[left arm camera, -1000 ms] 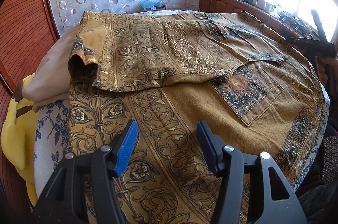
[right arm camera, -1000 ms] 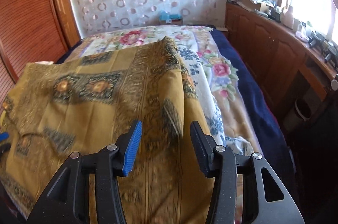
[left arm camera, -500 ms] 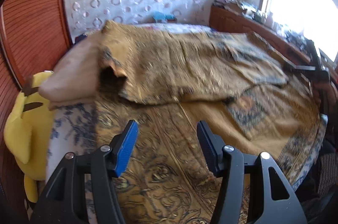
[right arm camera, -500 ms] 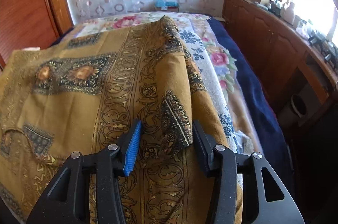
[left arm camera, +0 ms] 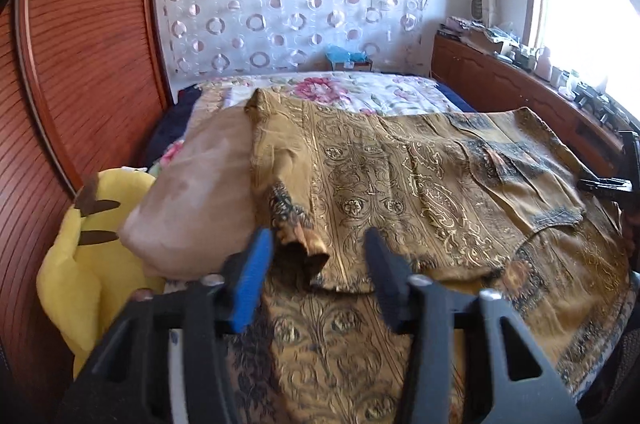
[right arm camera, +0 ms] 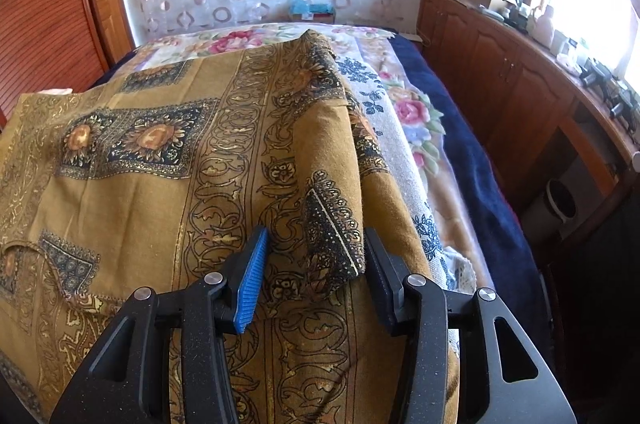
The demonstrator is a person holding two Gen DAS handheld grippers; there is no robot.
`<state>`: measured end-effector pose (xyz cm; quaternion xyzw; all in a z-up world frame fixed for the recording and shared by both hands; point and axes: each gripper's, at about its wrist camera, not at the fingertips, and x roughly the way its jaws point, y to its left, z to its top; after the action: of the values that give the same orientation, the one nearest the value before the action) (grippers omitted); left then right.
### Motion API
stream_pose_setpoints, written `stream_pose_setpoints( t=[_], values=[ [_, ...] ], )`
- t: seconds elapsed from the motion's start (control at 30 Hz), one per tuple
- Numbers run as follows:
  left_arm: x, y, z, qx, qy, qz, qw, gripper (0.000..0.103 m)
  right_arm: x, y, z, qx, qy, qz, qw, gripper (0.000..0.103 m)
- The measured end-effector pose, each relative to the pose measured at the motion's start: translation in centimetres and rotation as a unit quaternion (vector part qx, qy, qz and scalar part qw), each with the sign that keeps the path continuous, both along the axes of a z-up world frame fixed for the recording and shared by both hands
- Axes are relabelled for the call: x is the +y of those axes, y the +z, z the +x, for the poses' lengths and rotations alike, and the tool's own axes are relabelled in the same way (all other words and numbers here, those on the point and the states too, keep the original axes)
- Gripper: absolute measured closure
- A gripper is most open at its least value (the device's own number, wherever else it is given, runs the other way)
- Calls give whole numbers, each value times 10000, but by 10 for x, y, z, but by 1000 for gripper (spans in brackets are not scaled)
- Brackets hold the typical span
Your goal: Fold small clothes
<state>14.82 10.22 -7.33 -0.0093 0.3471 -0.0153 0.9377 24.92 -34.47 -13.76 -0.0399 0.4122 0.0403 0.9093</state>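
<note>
Left wrist view, nearest first: the left claw (left arm camera: 316, 276) hangs over the ochre paisley-print garment (left arm camera: 400, 184), its jaws closing with only air between the pads, aimed at the folded-in sleeve cuff (left arm camera: 296, 224). Beyond lie a tan cushion (left arm camera: 200, 200), a yellow plush toy (left arm camera: 84, 264) and the floral bed cover (left arm camera: 320, 92). In the right wrist view the right claw (right arm camera: 316, 276) stands spread astride the other sleeve's dark-bordered cuff (right arm camera: 332, 232), pads not clearly pressing it. The garment lies spread on the bed with both sleeves turned inward, so the sleeve fold looks in hand. Next, each claw likely needs to pinch a fabric edge and carry it across.
</note>
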Motion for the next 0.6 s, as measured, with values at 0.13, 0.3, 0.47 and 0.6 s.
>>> stream_pose_setpoints(
  t=[0.13,0.3,0.47,0.6],
  values=[
    [1,-11,20,231,138,139,9995,85,-1,0,1,-1,-1,-5,10000,55],
    [2,-22,26,374,95,268,9989,101,-1,0,1,-3,-1,2,10000,57],
    [-1,-13,16,178,68,336,9993,103,-3,0,-1,-37,27,3,10000,84],
    [-5,2,1,2,-172,154,9997,103,-5,4,-2,-34,155,196,9997,102]
  ],
)
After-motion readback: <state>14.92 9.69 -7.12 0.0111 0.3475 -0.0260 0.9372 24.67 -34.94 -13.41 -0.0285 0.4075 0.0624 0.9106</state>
